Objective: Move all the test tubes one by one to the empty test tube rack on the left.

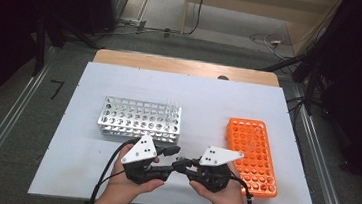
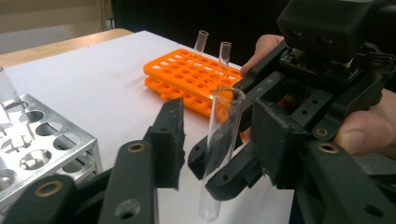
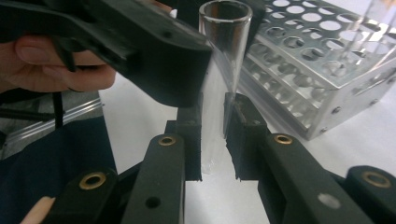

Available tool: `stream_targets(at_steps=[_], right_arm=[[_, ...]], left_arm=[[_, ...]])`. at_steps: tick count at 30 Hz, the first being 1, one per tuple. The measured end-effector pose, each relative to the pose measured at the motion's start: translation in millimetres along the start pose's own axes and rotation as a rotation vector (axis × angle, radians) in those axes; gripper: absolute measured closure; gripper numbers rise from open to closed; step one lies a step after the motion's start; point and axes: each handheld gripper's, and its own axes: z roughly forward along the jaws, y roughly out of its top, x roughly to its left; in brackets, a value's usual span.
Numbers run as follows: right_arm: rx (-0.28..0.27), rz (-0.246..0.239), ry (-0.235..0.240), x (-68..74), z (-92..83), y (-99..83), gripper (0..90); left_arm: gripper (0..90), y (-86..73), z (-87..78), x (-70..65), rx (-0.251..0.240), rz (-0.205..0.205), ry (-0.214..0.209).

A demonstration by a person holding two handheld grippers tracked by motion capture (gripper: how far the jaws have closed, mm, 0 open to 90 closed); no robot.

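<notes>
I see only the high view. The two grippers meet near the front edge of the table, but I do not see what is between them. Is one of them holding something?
Observer: Yes. The right gripper is shut on a clear glass test tube, open end up.
Operator: And the left gripper, does it also grip the tube?
Observer: Not yet. In the left gripper view the tube stands between the jaws of the left gripper, but a gap shows beside one pad.
Operator: Is the orange rack empty?
Observer: No. Two tubes stand in the orange rack.
</notes>
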Motion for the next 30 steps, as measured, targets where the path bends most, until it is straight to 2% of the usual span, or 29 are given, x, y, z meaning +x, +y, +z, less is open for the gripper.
stream_targets(at_steps=[7, 11, 21, 24, 30], right_arm=[[0.011, -0.014, 0.02, 5.1, 4.0, 1.2, 73.6], [0.011, -0.013, 0.018, 5.2, 3.9, 1.4, 73.7], [0.001, 0.004, 0.038, 3.4, 3.4, 1.0, 72.6], [-0.006, 0.008, 0.061, 1.4, 1.5, 0.5, 64.9], [-0.032, -0.004, 0.042, -3.3, -7.8, 0.6, 44.1]], left_arm=[[69.7, -0.8, 1.3, -1.7, 0.006, 0.018, -0.002], [74.0, -0.8, 1.5, -2.6, 0.009, 0.027, -0.003], [75.1, 0.3, 0.4, -1.4, 0.0, 0.023, -0.001], [75.2, 1.3, -1.3, 0.2, -0.006, 0.024, 0.008], [75.2, 2.3, -7.6, 8.0, -0.021, 0.007, 0.036]])
